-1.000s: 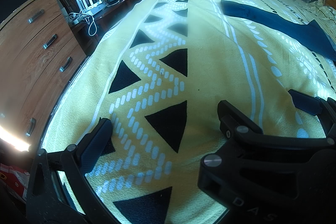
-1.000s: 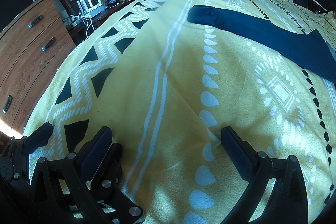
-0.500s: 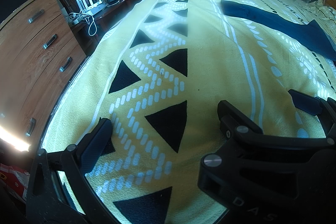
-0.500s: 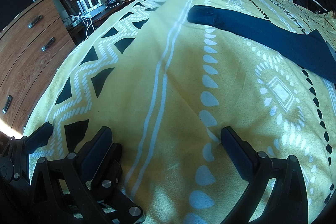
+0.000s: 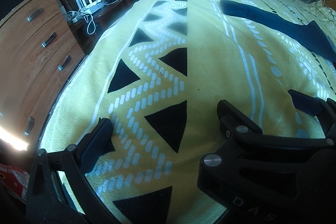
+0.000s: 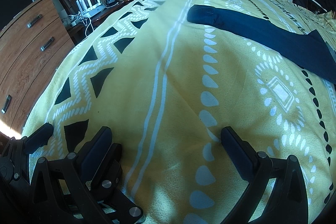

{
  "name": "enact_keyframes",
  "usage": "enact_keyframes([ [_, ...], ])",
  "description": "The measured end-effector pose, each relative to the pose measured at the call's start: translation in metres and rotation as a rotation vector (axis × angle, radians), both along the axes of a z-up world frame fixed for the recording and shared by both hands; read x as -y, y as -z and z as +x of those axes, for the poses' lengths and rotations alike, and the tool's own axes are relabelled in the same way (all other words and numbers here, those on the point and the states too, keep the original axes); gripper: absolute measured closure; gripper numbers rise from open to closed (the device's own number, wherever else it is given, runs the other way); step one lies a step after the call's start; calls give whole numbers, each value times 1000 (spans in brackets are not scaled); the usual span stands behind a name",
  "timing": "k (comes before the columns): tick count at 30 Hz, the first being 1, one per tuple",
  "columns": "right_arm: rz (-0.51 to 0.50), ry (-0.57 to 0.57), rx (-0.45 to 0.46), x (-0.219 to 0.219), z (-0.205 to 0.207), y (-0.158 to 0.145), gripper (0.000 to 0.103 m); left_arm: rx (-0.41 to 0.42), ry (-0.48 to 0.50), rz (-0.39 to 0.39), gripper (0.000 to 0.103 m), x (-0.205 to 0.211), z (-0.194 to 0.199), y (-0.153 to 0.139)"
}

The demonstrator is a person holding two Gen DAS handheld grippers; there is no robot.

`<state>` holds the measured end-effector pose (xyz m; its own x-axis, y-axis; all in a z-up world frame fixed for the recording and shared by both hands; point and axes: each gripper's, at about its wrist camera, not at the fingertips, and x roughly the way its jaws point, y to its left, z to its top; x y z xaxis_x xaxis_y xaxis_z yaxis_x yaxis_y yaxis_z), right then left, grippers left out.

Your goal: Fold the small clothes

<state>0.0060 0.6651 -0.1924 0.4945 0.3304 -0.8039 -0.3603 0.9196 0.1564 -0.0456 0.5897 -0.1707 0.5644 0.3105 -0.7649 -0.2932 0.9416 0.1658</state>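
The left gripper (image 5: 163, 117) is hovering low over the bed with its jaws spread wide and nothing between them, its fingers pointing forward along the blanket (image 5: 210, 51). The right gripper (image 6: 166, 135) is sitting just beside it in the same low, level pose, jaws likewise parted and empty; in the left view its two black fingers are crossing the lower right of the frame. Both tools are matte black plastic with silver screw heads, and their finger pads (image 5: 95, 141) are showing a fine dimpled grip texture.

The blanket is looking soft and fleecy, pale yellow with black triangles, white dashed zigzags and long white stripes (a faint crease is running down its middle in the right view). The dark navy garment (image 6: 262, 35) is lying flat and stretched long across the far right of the blanket, well apart from both grippers. A wood-grain dresser (image 5: 31, 51) with metal bar handles is standing along the bed's left edge.
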Motion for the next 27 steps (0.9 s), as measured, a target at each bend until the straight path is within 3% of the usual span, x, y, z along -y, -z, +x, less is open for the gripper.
enact_keyframes([
  [16,-40,4,-7,-10,9,2,0,4,16,-12,0,-3,6,0],
  [18,14,-31,-32,-4,15,-1,0,10,29,-56,0,-10,4,-3],
  [21,176,-62,-133,15,37,-4,0,57,24,-165,0,-25,-5,-11],
  [23,238,-115,-234,23,52,-7,0,103,-27,-189,0,-33,-16,-18],
  [27,379,-336,-494,36,79,-21,0,271,-175,-331,0,-41,-52,-44],
])
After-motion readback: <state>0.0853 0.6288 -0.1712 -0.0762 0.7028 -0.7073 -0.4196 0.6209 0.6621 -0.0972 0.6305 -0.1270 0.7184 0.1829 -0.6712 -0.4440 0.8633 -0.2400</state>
